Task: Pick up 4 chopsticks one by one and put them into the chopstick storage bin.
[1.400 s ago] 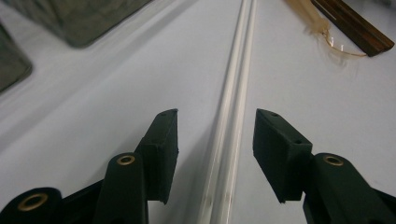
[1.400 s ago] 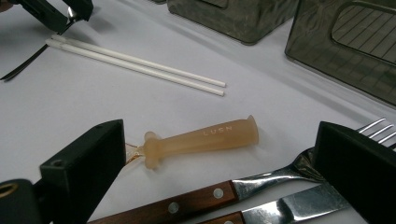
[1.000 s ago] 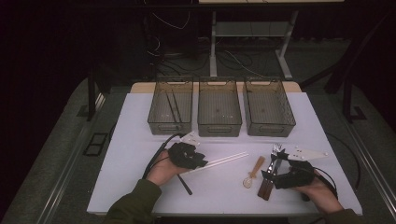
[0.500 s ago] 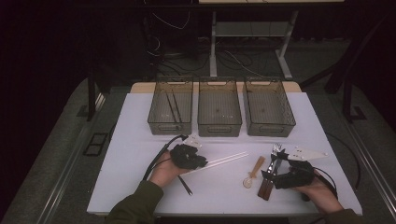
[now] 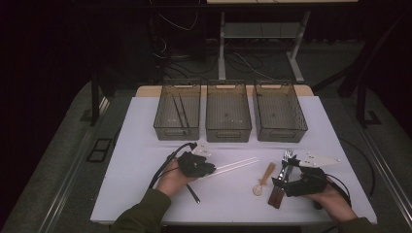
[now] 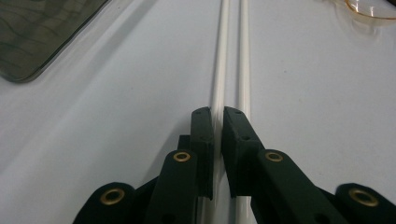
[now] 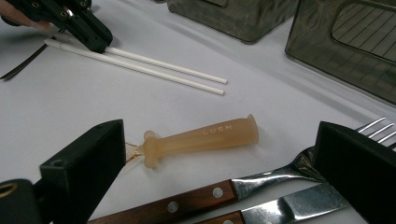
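Left gripper (image 5: 210,169) was held low over the white table (image 5: 145,145), and its jaws had just been closing on the near end of the white chopsticks (image 5: 236,165). In the left gripper view, one chopstick (image 6: 219,70) was seen running into the narrow gap between the two jaws, with the pads nearly together on it; the second chopstick (image 6: 243,70) lay just beside it and passed under the right-hand jaw. Whether both sticks were clamped could not be told. Both chopsticks lay flat on the table, side by side, extending from the left gripper toward the spoon (image 5: 263,178). Right gripper (image 5: 286,180) was held with its jaws wide apart and nothing between the pads. In the right gripper view, the amber spoon handle (image 7: 205,136) lay on the table ahead of those jaws, and a fork (image 7: 261,179) and a knife (image 7: 299,203), both with wooden handles, lay just beside it. Three mesh bins (image 5: 228,126) stood in a row at the far side of the table, and dark sticks (image 5: 179,111) lay in the left one.
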The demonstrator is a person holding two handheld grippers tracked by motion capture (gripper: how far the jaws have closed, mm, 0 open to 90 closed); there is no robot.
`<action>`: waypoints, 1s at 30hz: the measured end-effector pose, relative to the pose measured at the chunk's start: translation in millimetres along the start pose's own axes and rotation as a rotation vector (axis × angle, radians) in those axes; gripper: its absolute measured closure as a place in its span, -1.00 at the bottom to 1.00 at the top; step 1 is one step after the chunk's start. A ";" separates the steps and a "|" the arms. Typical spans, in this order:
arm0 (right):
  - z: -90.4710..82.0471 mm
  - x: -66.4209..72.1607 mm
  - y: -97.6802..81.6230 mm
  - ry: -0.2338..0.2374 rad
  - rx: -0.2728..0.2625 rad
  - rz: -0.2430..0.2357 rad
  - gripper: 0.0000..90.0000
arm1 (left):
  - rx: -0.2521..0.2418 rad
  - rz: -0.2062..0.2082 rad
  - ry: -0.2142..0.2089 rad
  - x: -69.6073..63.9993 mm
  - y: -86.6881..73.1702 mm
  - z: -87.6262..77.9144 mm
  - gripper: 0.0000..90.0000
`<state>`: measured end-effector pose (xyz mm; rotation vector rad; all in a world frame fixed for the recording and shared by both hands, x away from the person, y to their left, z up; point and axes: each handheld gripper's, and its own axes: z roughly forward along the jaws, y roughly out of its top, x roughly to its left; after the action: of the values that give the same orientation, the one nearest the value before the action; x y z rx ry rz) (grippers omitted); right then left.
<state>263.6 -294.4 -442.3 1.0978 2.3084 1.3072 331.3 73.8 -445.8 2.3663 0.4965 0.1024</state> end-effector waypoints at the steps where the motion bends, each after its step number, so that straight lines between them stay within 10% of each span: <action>1: 0.1 0.0 0.0 0.001 0.000 -0.001 -0.93 | -0.003 0.005 0.001 -0.4 -0.1 0.2 0.85; 19: -0.6 -0.7 0.1 0.005 -0.005 0.000 -0.93 | -0.022 0.018 -0.041 6.9 -1.9 -1.4 0.87; 30: -0.7 -0.8 0.3 0.004 -0.008 0.001 -0.93 | -0.045 -0.057 -0.041 11.6 0.9 -12.9 0.87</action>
<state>263.9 -295.4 -441.7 1.0950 2.3042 1.3186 339.6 85.8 -436.3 2.3040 0.5364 0.0378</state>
